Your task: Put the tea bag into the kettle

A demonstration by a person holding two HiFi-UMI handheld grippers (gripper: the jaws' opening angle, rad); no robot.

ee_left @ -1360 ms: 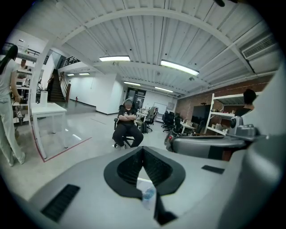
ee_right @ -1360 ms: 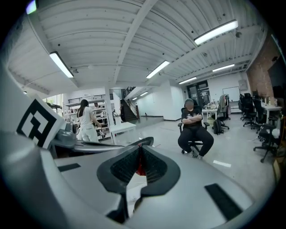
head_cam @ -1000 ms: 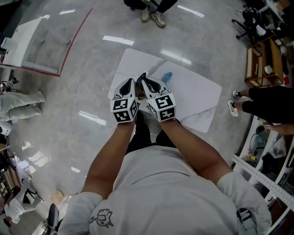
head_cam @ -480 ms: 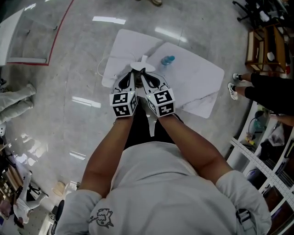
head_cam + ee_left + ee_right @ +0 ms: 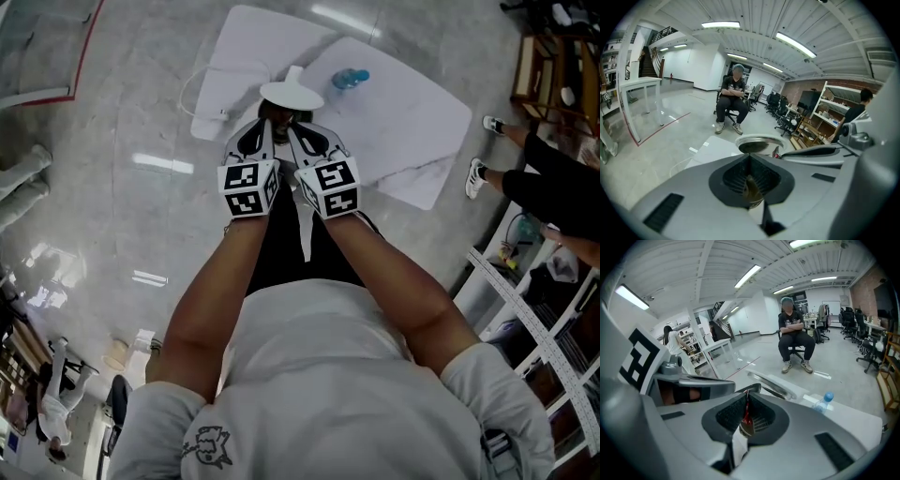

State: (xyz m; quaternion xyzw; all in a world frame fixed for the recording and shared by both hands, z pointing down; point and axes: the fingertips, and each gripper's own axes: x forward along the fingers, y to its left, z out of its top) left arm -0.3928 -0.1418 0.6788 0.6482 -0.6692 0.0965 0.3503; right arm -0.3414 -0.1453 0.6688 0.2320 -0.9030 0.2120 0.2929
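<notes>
L gripper [image 5: 270, 127]: I've got it pinched shut on the tea bag [image 5: 751, 190].
R gripper [image 5: 292, 131]: pinched on the bag too, tip to tip w/ L.
Kettle [image 5: 759, 144]: just ahead & below my tips, mouth open. Both hands equally near.

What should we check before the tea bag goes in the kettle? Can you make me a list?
1. Left gripper shut on the tea bag: ok.
2. Right gripper shut on it too: ok.
3. Kettle top looks open: ok.
4. Tea bag above the opening: not ok, the kettle sits just beyond the jaws.
5. Water in the kettle: cannot tell.
6. Bottle apart from the kettle: ok.
</notes>
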